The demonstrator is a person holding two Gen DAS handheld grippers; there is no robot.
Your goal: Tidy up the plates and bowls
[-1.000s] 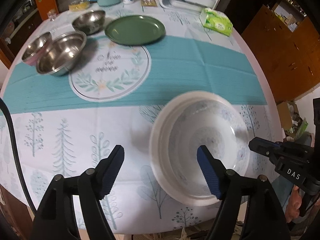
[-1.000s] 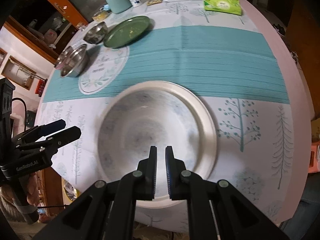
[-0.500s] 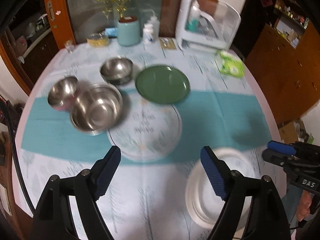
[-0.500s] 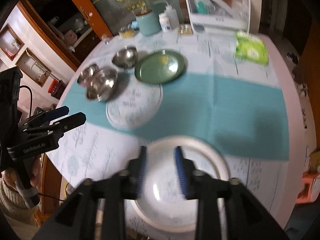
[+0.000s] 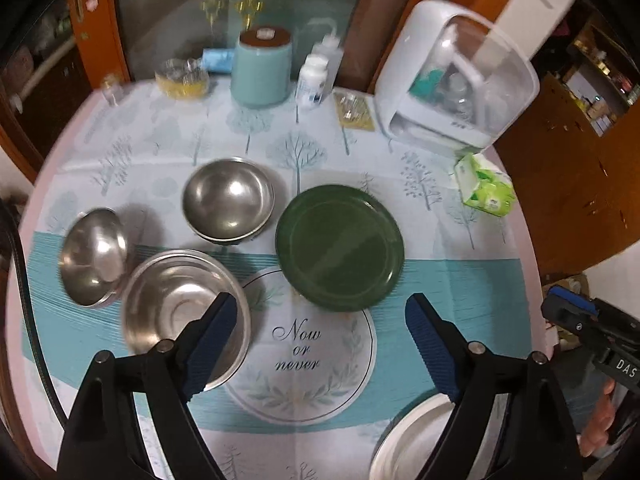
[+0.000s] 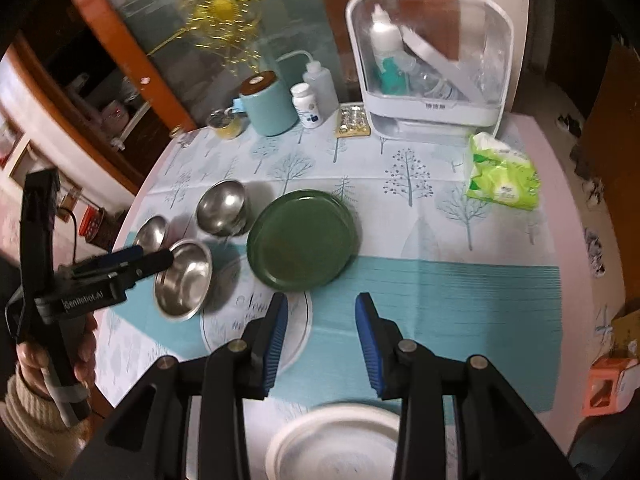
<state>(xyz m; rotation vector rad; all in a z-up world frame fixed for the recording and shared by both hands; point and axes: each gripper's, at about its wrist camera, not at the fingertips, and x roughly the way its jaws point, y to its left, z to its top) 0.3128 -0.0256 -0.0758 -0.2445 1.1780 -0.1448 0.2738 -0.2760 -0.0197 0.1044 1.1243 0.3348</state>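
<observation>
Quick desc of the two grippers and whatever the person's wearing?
Both grippers are black plastic frames with silver pivot bolts and ribbed blue pads. The left gripper shows white "GenRobot.AI" lettering and a black cable; the right gripper shows "DAS". A cream knit sleeve covers the left wrist.

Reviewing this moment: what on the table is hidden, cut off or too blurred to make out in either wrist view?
- White bowl: lower part cut off by the frame edge and gripper arms in both views.
- Round printed mat: its lettering is partly hidden by the right gripper in the right view.
- Pill bottle: label too small to read.
</observation>
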